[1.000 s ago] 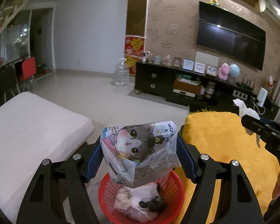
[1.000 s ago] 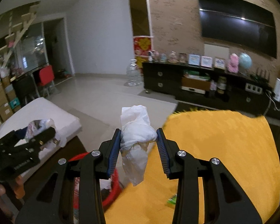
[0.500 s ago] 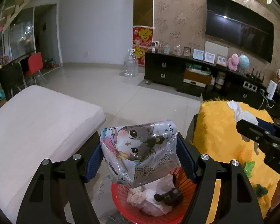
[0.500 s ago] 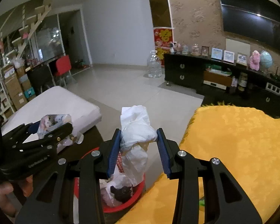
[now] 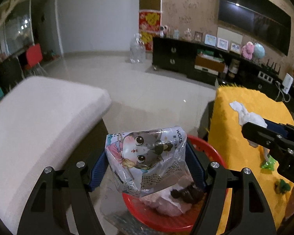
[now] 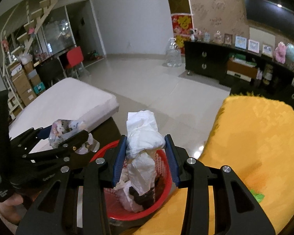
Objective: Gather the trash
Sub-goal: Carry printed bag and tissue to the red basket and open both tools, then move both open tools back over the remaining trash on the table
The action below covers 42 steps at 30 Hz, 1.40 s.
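Tissue wad (image 6: 145, 137) between right claw (image 6: 146, 156) fingers

Two handheld grippers, seen from their own wrist cameras. The left gripper (image 5: 147, 166) fills the lower centre of its frame, black arms rising from the bottom edge, its blue-padded fingers (image 5: 97, 171) pressed against both sides of a crinkled wrapper (image 5: 145, 156). In the right wrist view the same tool (image 6: 68, 137) reaches in from the left edge, a thumb (image 6: 13, 201) visible at lower left. The right gripper (image 6: 145, 156) sits at lower centre of its frame, jaws clamped on a wad of tissue (image 6: 143, 137); in the left wrist view it enters from the right edge (image 5: 252, 125), pointing toward frame centre.
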{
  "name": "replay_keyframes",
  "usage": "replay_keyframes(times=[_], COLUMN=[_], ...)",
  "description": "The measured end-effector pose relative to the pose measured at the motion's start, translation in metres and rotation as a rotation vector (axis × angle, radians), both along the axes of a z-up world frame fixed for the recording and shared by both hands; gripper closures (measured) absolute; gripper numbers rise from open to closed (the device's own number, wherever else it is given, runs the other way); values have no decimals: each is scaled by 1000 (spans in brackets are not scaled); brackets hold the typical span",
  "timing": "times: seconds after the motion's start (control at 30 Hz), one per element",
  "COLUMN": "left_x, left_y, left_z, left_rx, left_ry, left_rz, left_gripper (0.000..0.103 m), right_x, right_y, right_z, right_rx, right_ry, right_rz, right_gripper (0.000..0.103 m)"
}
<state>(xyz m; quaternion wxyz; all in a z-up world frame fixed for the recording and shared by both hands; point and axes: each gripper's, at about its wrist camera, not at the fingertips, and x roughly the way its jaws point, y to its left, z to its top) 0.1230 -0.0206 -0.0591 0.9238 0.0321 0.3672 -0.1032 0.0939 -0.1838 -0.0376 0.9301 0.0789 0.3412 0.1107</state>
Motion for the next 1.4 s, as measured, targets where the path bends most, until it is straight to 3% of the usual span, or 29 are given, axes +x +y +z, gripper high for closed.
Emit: replay_keyframes(times=[0.17, 0.33, 0.47, 1.03, 1.4], left_x=[8, 10, 12, 5, -8], left_y=[1, 1, 2, 0, -29], left_z=[-22, -26, -26, -1, 12], left_rx=[-9, 3, 4, -69, -58], left_ry=[84, 98, 104, 29, -31], left_rz=[-11, -18, -5, 11, -62], left_gripper=[34, 33, 30, 16, 15], right_x=[8, 11, 10, -2, -30], right_y=[3, 8, 11, -22, -57], right_z=[-13, -21, -23, -7, 9], right_rx=[39, 53, 70, 69, -22], right_ry=[53, 86, 97, 47, -27], right_rz=[22, 40, 43, -45, -160], right_gripper=[64, 64, 50, 45, 30])
